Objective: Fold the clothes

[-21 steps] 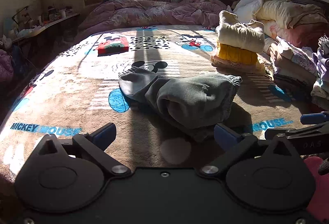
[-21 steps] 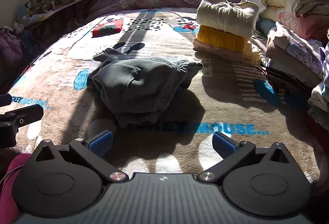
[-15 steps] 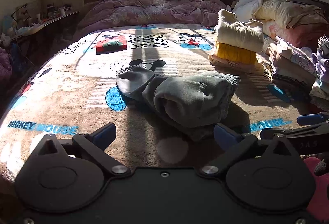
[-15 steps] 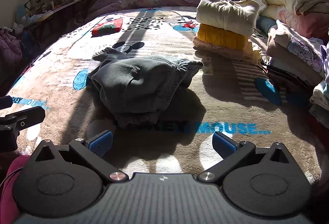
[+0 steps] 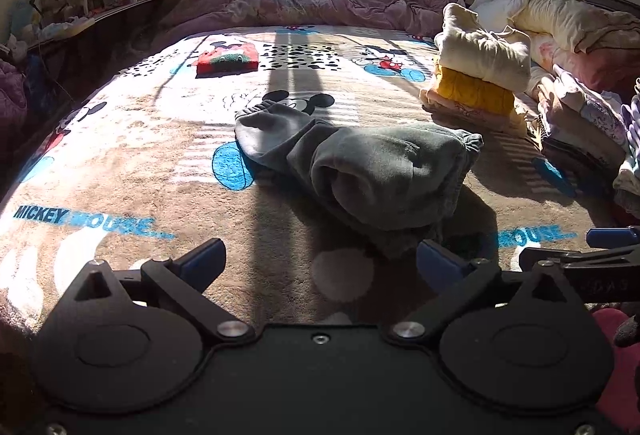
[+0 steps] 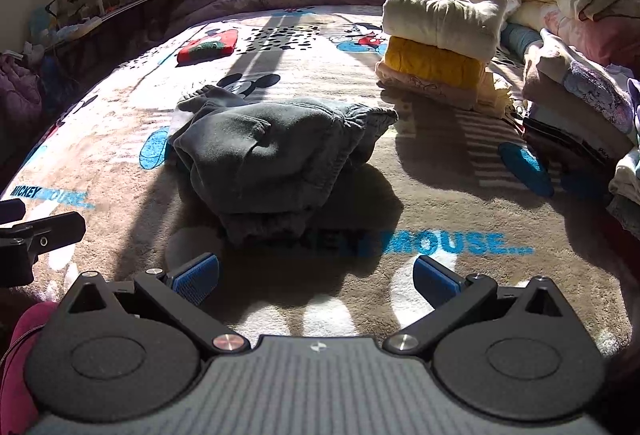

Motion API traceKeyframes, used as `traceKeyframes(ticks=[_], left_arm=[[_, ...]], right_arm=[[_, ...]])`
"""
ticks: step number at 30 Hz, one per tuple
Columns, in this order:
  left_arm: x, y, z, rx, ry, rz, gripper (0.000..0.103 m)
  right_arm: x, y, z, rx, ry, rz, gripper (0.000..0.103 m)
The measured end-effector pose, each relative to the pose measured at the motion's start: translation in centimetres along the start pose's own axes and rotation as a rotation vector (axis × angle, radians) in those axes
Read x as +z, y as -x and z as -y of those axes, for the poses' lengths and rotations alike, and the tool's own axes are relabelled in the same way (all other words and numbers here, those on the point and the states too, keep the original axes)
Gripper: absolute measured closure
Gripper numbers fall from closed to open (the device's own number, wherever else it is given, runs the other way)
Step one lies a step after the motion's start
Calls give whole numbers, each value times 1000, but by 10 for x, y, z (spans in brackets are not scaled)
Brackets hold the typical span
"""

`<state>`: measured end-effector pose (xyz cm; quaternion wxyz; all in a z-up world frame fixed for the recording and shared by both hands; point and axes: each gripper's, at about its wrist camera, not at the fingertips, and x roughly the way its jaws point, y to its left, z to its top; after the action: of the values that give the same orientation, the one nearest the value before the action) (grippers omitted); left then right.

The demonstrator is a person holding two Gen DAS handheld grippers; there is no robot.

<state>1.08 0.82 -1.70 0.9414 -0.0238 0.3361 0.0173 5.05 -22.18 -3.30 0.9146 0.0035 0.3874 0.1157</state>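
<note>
I have both tongs spread wide with nothing between their blue pads. The left tongs [image 5: 320, 261] hang over the bed's cartoon-print blanket [image 5: 120, 163], pitched downward, just short of the near end of the grey sweatpants [image 5: 360, 171]. The right tongs [image 6: 316, 277] sit beside them, also clear of the cloth and gripping nothing.

The grey sweatpants lie bunched in a loose roll in the middle of the blanket, an elastic cuff toward the window end and the thick folded end nearest me, half in shadow. From the right camera the same garment [image 6: 272, 155] shows as a rumpled mound with its gathered waistband off to the right.

I see no box, basket or drawer here; the clothes are only stacked. To the right, well apart from the sweatpants, stands a folded stack [image 6: 436, 51]: a cream top uppermost, a yellow knit under it, a pale pink piece at the bottom. Further right a looser heap of garments [image 6: 580, 95] runs along the bed's edge. A small red and green folded piece [image 5: 227, 60] lies alone on the far left of the blanket. A pink quilt [image 5: 312, 1] is bunched under the window.
</note>
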Motion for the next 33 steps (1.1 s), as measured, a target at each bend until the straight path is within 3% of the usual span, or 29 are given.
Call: traceKeyframes(ticks=[33], left_arm=[[-4,-1,-1,-12,15,-1,0]], right_arm=[[-2,2,-4,9,10,2,1]])
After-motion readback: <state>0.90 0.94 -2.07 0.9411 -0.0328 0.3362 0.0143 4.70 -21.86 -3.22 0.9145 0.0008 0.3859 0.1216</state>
